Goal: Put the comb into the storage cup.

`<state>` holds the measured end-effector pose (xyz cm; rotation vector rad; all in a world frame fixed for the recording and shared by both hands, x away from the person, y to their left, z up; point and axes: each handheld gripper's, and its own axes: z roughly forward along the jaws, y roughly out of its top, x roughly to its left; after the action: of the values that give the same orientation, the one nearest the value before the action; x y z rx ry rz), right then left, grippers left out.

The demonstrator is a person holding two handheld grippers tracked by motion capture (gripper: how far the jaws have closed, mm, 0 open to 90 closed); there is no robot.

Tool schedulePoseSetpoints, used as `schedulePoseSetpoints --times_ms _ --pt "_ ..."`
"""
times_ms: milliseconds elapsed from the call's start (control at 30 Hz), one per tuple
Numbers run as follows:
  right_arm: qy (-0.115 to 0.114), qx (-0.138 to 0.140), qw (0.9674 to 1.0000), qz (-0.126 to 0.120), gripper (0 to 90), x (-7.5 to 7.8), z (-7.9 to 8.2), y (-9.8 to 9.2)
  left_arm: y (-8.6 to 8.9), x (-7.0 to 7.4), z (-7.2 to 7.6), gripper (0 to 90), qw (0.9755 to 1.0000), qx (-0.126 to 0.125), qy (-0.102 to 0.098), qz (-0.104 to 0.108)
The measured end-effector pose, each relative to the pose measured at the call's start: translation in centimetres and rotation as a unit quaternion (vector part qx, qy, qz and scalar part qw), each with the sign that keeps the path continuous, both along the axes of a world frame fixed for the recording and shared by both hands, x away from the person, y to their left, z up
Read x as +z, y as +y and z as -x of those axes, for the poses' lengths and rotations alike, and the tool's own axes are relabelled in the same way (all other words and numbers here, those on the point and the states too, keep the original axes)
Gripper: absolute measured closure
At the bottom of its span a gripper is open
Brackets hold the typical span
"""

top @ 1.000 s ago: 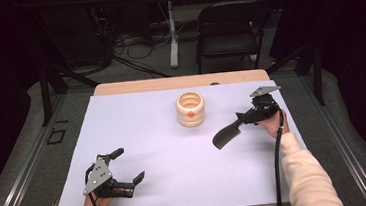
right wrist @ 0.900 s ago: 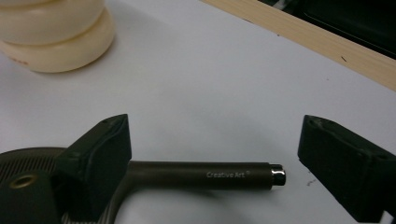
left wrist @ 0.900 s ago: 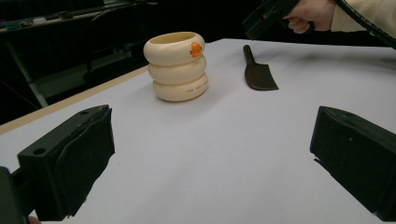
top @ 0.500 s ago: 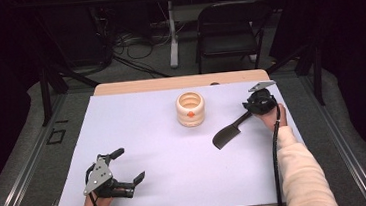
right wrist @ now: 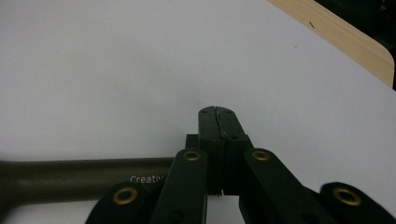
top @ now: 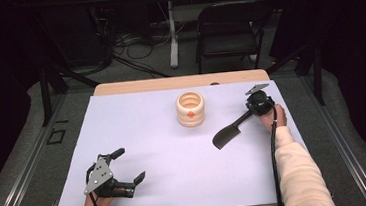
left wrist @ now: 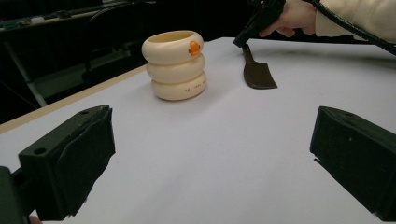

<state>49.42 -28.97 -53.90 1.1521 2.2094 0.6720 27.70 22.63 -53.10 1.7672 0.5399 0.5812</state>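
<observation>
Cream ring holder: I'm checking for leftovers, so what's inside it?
The cream ring holder shows an open mouth and bare inner wall; its bottom is hidden by the rim.

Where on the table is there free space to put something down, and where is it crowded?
Free: the wide strip between the cream ringed holder and the left gripper, and the far-left corner of the table. Crowded: the right side, where the dark spatula lies under the right gripper, close to the holder.
</observation>
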Motion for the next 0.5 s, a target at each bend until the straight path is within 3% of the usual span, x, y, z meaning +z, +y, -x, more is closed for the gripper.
schedulePoseSetpoints --times_ms 233,500 --pt "0.013 0.0 0.9998 0.014 90.0 -0.39 -0.1 -0.07 0.05 0.0 -0.03 0.1 1.0 0.002 0.0 -0.001" --pt "0.024 -0.002 0.9996 0.011 90.0 -0.32 0.47 -0.45 0.04 0.03 0.05 0.1 1.0 0.002 -0.001 -0.001"
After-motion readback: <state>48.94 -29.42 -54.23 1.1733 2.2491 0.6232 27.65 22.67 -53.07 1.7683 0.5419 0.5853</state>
